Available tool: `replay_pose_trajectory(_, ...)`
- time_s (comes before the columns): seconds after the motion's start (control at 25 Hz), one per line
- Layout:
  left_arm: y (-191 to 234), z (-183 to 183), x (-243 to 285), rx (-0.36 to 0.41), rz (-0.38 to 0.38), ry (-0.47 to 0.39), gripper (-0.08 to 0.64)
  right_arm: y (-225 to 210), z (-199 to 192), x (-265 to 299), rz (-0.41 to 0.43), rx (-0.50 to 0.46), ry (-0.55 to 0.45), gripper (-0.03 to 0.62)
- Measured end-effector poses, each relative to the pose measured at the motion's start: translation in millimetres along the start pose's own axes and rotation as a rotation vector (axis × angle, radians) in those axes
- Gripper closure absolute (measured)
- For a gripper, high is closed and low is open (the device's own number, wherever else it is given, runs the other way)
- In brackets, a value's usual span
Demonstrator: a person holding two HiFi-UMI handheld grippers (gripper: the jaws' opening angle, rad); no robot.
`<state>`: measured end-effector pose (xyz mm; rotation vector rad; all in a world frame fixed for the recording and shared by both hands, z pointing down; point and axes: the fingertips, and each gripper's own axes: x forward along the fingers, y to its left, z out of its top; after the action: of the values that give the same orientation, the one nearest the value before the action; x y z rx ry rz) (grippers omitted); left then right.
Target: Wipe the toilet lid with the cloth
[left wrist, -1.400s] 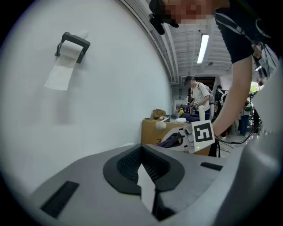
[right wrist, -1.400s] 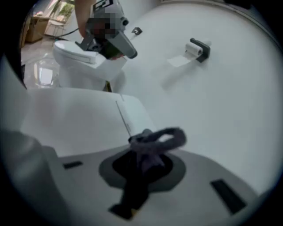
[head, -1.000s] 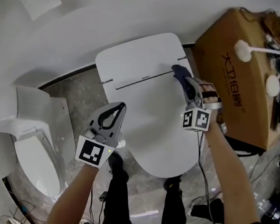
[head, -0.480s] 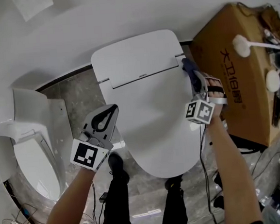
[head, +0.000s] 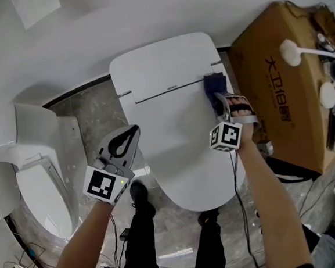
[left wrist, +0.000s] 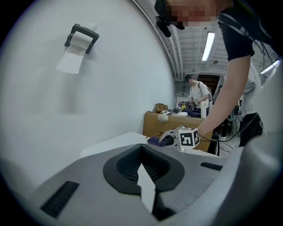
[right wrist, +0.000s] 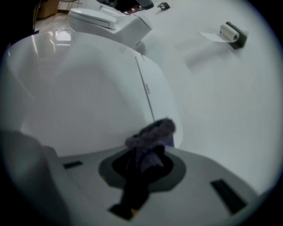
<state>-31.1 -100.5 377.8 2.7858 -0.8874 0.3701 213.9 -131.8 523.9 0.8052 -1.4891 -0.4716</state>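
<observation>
Right gripper (head: 220, 101), head view: jaws are clamped on the dark blue cloth (head: 214, 84). The wad bunches out ahead of the tips and sits on the toilet lid (head: 180, 147) at its far right corner, just beside the hinge seam (head: 164, 93). A cardboard box (head: 279, 74) stands near, to the gripper's right. The left gripper (head: 130, 136) is held beside the lid's left edge, well apart from the cloth. Its jaw tips are together, with nothing between them.

Left gripper view: the left gripper (left wrist: 146, 185) has its tips meeting, only a sliver of light behind them, empty. Ahead and to its right, the right gripper (left wrist: 168, 140) rests the cloth (left wrist: 154, 140) on the lid. A paper roll holder (left wrist: 81, 35) is on the wall, up and left.

Right gripper view: the right gripper (right wrist: 141, 176) is closed on the cloth (right wrist: 150, 134), which fills the gap. The wad ahead touches the lid (right wrist: 79, 97) beside the seam (right wrist: 146, 92). The broad white lid surface lies to the gripper's left.

Judgement: a wiping stroke is in hand at the back corner, and most of the lid looks unwiped. The next move calls for dragging the cloth leftward and toward the person with steady downward pressure. The grip must stay firm and the hard jaw tips must stay off the plastic.
</observation>
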Motion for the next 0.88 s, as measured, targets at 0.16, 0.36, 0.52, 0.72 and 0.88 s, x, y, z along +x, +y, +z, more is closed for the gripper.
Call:
replay_pose_trajectory(0.16, -3.0, -4.1, -1.4, 0.004, -0.004, 0.009, 0.540, 4.6, 8.8, 0.1, 0.012, 0.026, -0.016, 0.523)
replay_pose_trajectory(0.36, -5.8, -5.1, -1.0, 0.017, -0.017, 0.011, 0.540, 8.2, 25.7, -0.9, 0.024, 0.029, -0.042, 0.523)
replay_pose_trajectory(0.52, -4.5, -3.5, -1.3, 0.012, -0.015, 0.005, 0.540, 10.5, 40.1, -3.7, 0.036, 0.022, -0.062, 0.523)
replay_pose_trajectory(0.72, -4.6, -4.5, -3.3, 0.014, -0.012, 0.006, 0.540, 15.7, 51.7, -6.2, 0.064, 0.014, -0.074, 0.523)
replay_pose_trajectory(0.88, -1.8, -5.9, -6.0, 0.008, -0.007, 0.005, 0.540, 19.6, 63.8, -6.8, 0.078, 0.008, -0.084, 0.523)
